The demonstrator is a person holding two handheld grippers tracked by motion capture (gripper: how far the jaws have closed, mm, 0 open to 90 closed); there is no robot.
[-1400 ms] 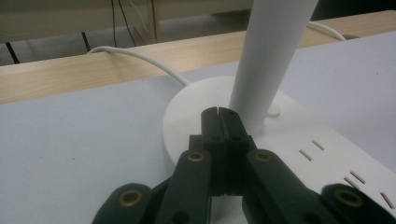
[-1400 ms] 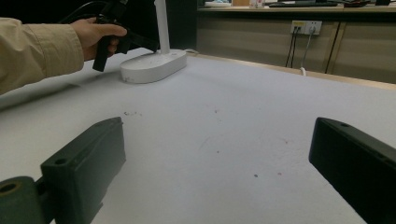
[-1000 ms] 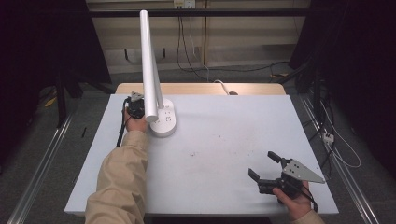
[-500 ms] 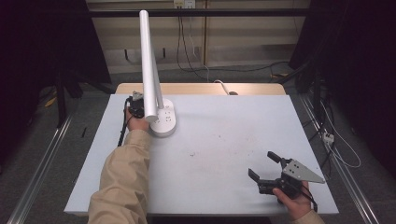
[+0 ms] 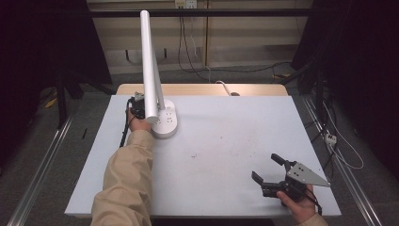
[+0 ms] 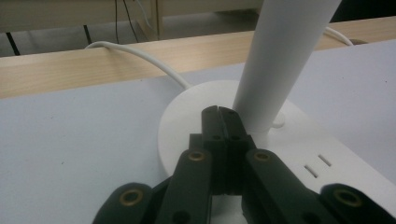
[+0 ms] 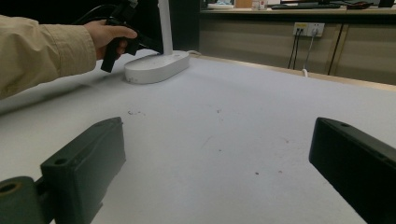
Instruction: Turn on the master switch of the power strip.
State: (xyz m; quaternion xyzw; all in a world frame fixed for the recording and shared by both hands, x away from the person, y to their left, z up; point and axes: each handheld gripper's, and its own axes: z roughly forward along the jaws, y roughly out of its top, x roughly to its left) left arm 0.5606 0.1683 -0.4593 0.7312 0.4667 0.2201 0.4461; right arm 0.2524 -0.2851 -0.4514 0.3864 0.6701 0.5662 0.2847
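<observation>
While the white desk lamp (image 5: 157, 110) stands near the far left corner of the tabletop (image 5: 226, 155), its arm raised upright, the left gripper (image 6: 218, 114) has its jaws pressed together with nothing between them, tips on the lamp's round base beside the stem, likely at a touch switch. No light shows, so switching seems yet undone. Near the front right corner, the right gripper (image 5: 270, 172) waits, jaws spread and empty.
</observation>
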